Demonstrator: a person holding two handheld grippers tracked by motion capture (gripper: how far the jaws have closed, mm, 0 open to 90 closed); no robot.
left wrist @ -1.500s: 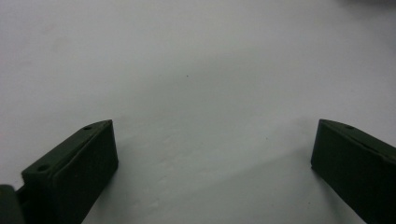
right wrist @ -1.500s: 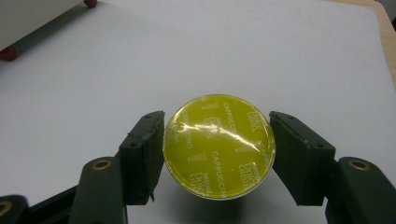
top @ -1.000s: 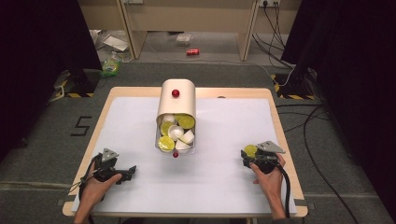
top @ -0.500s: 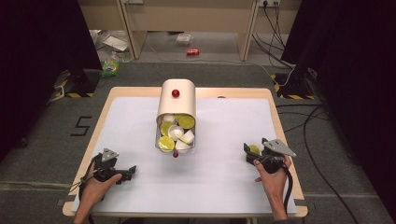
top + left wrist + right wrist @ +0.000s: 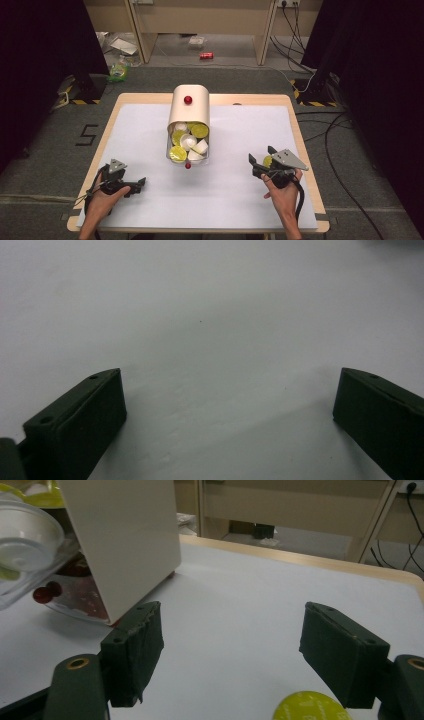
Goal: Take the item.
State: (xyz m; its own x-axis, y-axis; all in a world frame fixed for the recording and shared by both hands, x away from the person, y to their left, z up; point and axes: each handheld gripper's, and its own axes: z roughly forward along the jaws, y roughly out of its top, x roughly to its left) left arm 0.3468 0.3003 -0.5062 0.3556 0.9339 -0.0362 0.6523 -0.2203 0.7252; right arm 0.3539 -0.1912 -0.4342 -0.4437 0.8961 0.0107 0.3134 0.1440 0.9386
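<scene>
I see the white table (image 5: 150, 130) over grey floor (image 5: 50, 135); my right gripper (image 5: 261, 161) has lifted off the yellow disc (image 5: 309, 706), jaws spread, just narrowing; left gripper (image 5: 141, 183) jaws spread, unmoved.

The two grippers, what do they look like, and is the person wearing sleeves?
Both the left gripper and the right gripper are black, each with two blocky jaws, a grey three-cornered plate on top and a trailing black cable. Both forearms are bare; no sleeves show.

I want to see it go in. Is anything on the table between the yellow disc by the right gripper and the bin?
No. Between the yellow disc below the open right gripper and the bin, the white table shows bare.
</scene>
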